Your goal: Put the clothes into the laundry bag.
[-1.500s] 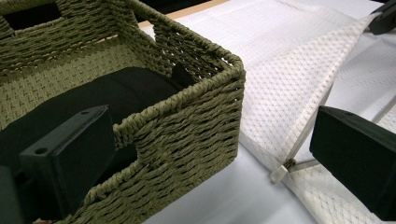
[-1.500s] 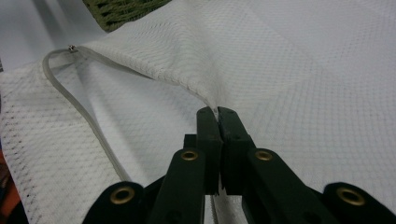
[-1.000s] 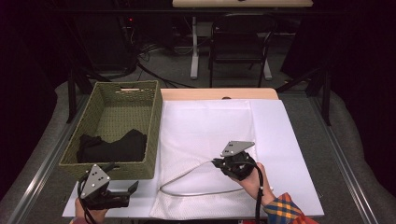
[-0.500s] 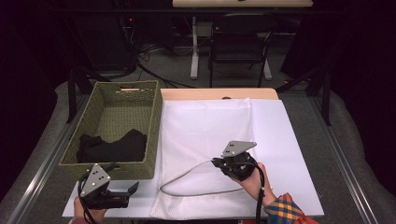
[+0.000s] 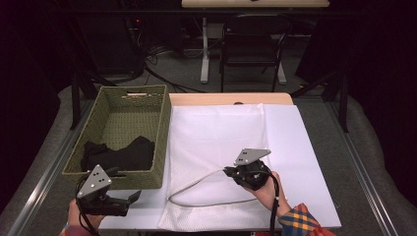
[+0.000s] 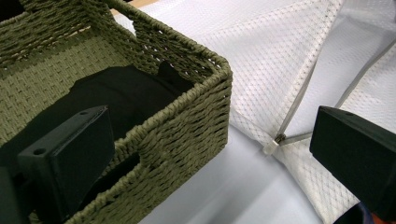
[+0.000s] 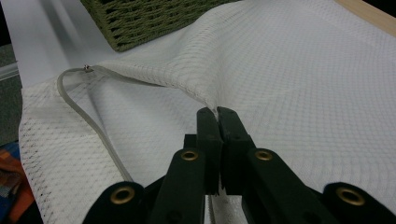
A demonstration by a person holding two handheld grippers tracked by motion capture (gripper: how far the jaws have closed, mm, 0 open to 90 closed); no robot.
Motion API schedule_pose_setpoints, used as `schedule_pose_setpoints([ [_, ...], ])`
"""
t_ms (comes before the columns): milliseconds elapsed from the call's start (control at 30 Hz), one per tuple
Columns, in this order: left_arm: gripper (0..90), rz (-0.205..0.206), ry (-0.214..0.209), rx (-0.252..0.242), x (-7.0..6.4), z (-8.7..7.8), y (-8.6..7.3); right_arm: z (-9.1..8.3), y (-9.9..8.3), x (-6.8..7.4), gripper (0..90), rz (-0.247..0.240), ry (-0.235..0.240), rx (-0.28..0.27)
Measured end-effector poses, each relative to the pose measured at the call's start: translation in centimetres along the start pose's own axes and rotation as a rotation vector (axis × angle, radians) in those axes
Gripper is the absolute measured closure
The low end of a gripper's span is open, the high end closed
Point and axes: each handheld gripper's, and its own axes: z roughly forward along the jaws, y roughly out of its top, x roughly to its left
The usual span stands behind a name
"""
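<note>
A white mesh bag [image 5: 216, 132] lies flat on the table, its zippered mouth [image 5: 196, 189] gaping toward the near edge. My right gripper [image 5: 228, 171] is shut on the upper layer of that mouth and holds it raised; the right gripper view shows the pinched mesh at the jaw tips [image 7: 217, 112]. A green woven basket [image 5: 164, 128] stands left of the bag with a black garment [image 5: 118, 155] inside. My left gripper [image 5: 132, 198] hovers open at the basket's near right corner. In the left gripper view its gap [image 6: 210, 163] frames the basket corner [image 6: 205, 102], the garment [image 6: 116, 93] and the zipper pull [image 6: 275, 142].
A white sheet [image 5: 305, 162] covers the tabletop under the bag, with a bare wooden strip [image 5: 231, 98] at the far edge. Metal rails [image 5: 361, 167] run along both sides. A chair [image 5: 253, 44] and cables sit on the floor beyond.
The left gripper has shifted slightly near the basket's front corner. The right gripper stays in place, still pinching the bag's edge.
</note>
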Motion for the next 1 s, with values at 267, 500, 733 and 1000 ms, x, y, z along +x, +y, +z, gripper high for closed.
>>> schedule_pose_setpoints([
  [267, 0.0, 0.044, -0.003, 0.048, 0.8, -0.5, 1.4, 0.1, -0.1, -0.1, 88.6, -0.001, 0.004, 0.002],
  [500, 0.0, 0.071, -0.012, 0.089, 1.8, -0.7, 2.1, 0.0, -0.2, 0.0, 88.7, -0.005, -0.001, -0.013],
  [733, 0.0, 0.105, -0.005, 0.120, 2.8, -0.7, 3.3, 0.1, -0.2, 0.1, 88.6, -0.005, -0.002, -0.015],
  [1000, 0.0, 0.140, -0.007, 0.177, 4.3, -0.6, 4.9, 0.1, -0.2, 0.1, 88.6, -0.007, -0.001, -0.010],
])
